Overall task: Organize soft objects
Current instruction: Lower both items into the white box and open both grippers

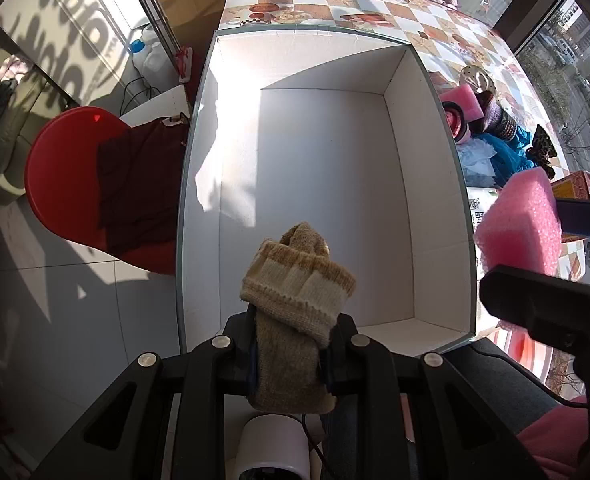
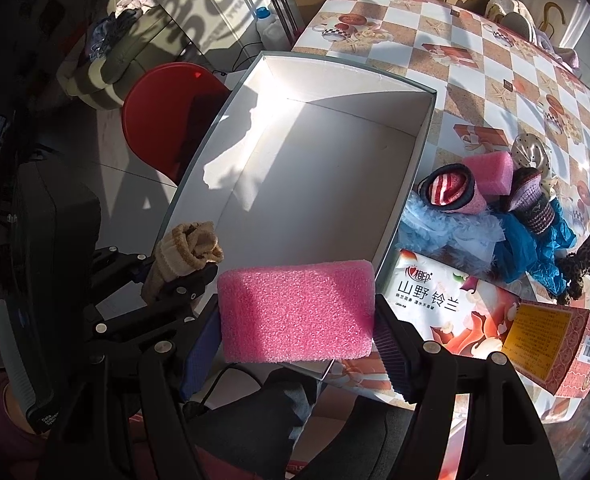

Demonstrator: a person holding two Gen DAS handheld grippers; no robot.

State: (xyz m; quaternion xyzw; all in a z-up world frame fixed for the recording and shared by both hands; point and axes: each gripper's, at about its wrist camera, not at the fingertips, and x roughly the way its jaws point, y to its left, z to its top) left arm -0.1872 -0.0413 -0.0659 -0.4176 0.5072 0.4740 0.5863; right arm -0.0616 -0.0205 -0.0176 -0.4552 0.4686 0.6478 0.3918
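Knitted sock (image 1: 295, 304): tan with cream bands. Foam block (image 2: 297, 314): bright pink, speckled texture. Box (image 1: 431, 184): white inside, grey-green rim. Tablecloth (image 2: 467, 36): white and tan-orange checks, printed motifs. Chair (image 1: 55, 168): red. Grippers: black.

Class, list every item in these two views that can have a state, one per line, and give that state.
White box: open, nothing inside.
Beige sock: rolled, gripped above the box.
Left gripper: shut on the beige sock.
Pink foam block: held between the pads.
Right gripper: shut on the pink foam block.
Tissue pack: lying flat on the table.
Striped sock: rolled, on the table.
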